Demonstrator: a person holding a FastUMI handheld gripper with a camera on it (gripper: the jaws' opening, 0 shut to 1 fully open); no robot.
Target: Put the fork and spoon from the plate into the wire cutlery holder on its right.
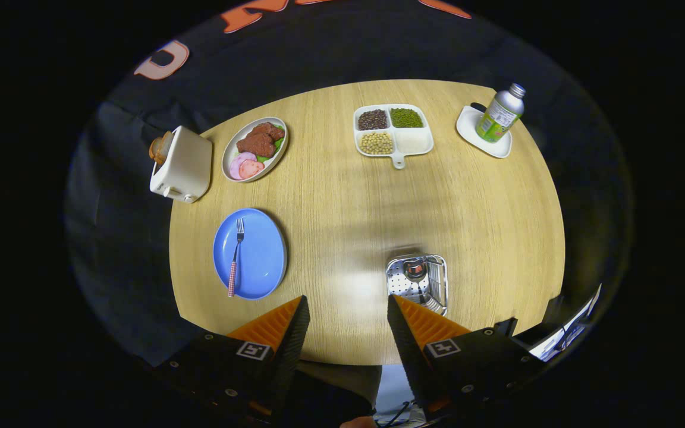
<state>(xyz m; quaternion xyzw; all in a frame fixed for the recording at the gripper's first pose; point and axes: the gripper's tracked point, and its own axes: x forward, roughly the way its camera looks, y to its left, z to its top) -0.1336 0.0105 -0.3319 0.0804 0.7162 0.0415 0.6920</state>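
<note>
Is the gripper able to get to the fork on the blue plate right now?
Probably yes. The gripper is open and holds nothing, and the fork lies alone on the blue plate, ahead and left of the fingers, with bare table between.

Gripper [345, 312] fingers apart, empty

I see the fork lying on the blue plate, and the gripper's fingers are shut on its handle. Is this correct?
Not quite. The fork does lie on the blue plate, but the gripper is open, its fingers spread apart above the bare table, touching nothing. The gripper view shows it.
</note>
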